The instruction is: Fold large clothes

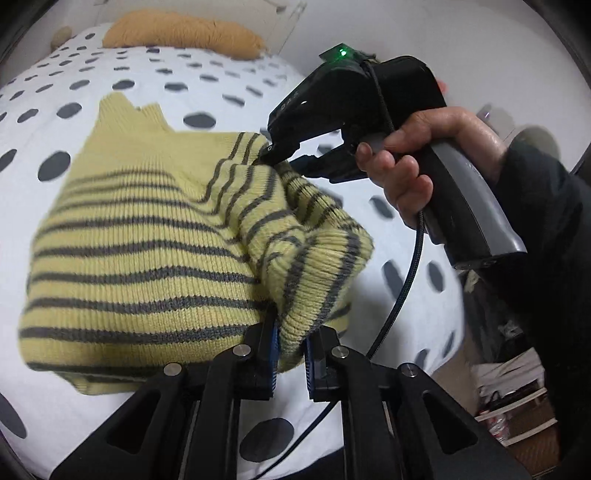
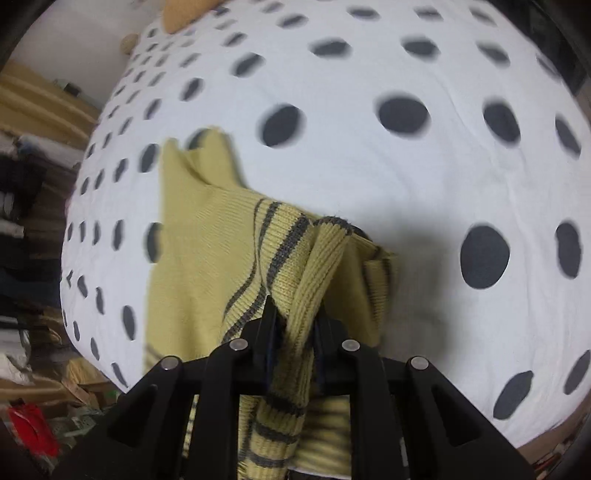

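A yellow sweater with grey stripes (image 1: 140, 236) lies partly folded on a white bed cover with dark dots (image 1: 207, 85). My left gripper (image 1: 290, 332) is shut on a bunched ribbed edge of the sweater at its near right side. My right gripper (image 1: 273, 153), held by a hand, is shut on the sweater's far right fold. In the right wrist view the right gripper (image 2: 293, 325) pinches a ribbed yellow fold, and the sweater (image 2: 207, 251) hangs down to the left over the bed (image 2: 369, 177).
An orange-brown cushion (image 1: 184, 35) lies at the head of the bed. A black cable (image 1: 399, 295) hangs from the right gripper's handle. Cluttered shelves and floor items sit beyond the bed's right edge (image 1: 517, 387) and left edge (image 2: 33, 258).
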### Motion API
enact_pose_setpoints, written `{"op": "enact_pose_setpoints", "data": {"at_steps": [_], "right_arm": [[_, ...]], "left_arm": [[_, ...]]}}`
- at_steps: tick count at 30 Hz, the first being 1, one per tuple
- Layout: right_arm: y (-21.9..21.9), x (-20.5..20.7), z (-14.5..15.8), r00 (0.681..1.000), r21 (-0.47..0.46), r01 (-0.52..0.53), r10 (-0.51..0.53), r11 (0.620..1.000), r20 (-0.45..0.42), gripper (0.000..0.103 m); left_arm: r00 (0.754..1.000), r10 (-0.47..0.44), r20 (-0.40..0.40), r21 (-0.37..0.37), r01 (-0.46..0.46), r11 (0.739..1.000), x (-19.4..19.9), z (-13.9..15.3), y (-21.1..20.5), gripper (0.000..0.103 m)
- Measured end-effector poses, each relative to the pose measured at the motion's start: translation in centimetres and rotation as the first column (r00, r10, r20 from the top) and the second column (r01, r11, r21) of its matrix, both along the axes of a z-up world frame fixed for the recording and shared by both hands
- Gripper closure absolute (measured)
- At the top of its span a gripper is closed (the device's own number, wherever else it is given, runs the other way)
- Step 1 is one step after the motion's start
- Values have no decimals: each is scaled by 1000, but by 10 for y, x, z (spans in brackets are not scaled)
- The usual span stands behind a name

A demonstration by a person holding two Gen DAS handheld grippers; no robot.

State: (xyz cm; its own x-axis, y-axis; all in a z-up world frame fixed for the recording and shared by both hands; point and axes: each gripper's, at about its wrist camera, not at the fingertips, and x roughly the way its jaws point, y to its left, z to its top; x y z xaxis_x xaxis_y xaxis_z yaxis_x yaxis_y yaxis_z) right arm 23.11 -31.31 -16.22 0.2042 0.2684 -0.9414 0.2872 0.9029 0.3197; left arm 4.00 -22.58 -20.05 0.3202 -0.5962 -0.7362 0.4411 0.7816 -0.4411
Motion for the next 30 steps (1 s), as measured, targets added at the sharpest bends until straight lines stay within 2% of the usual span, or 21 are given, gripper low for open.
{"op": "enact_pose_setpoints", "data": {"at_steps": [2, 5, 7, 8, 10, 12, 14, 16, 18, 21, 22, 24, 25, 29, 30], "right_arm": [[-20, -2, -39, 999, 49, 37, -35, 998, -41, 83], [-33, -7, -49, 997, 96, 74, -74, 993, -11, 76], [-36, -10, -41, 997, 89, 78, -78, 993, 4, 68], [-37, -11, -33, 997, 50, 76, -77, 996, 13, 63], [-35, -19, -14, 996, -10, 64, -64, 998, 58, 63], [-28, -33, 12, 993, -78, 44, -35, 996, 116, 62], [-15, -52, 37, 982, -15, 5, -2, 1000, 188, 62], [4, -70, 51, 975, 55, -50, 37, 997, 217, 62], [24, -79, 53, 973, 22, -91, 84, 996, 215, 62], [42, -92, 41, 982, -153, -92, 115, 984, 147, 62], [41, -98, 34, 986, -160, -88, 109, 983, 129, 62], [37, -112, 18, 990, -109, -93, 104, 990, 94, 62], [37, -119, 10, 992, -100, -95, 102, 990, 70, 62], [45, -135, -8, 992, -105, -110, 115, 988, 47, 62], [50, -137, -9, 989, -101, -133, 139, 986, 55, 71]], "left_arm": [[1000, -2, 14, 64, 1, 998, -4, -14, -15, 92], [998, -1, 67, 114, -7, 993, -11, -15, -26, 87], [997, -21, 78, 110, 13, 994, -15, -13, -31, 68], [997, -39, 74, 99, 31, 995, -18, -10, -32, 66], [996, -55, 74, 67, 50, 996, -14, -3, -34, 60], [995, -77, 70, 37, 74, 997, -29, 7, -29, 60], [995, -72, 75, 25, 70, 997, -38, 15, -8, 60], [993, 18, 119, 63, -26, 998, -43, 23, 22, 60], [982, 94, 165, 125, -115, 985, -45, 27, 50, 60], [946, 151, 286, 276, -232, 933, -44, 22, 89, 59], [940, 154, 304, 317, -252, 914, -42, 17, 99, 59], [939, 142, 315, 363, -257, 895, -37, 3, 115, 59], [939, 128, 320, 377, -250, 892, -37, -1, 118, 59], [926, 44, 375, 376, -195, 906, -39, -7, 112, 58], [916, 22, 402, 383, -190, 904, -39, -7, 108, 57]]}}
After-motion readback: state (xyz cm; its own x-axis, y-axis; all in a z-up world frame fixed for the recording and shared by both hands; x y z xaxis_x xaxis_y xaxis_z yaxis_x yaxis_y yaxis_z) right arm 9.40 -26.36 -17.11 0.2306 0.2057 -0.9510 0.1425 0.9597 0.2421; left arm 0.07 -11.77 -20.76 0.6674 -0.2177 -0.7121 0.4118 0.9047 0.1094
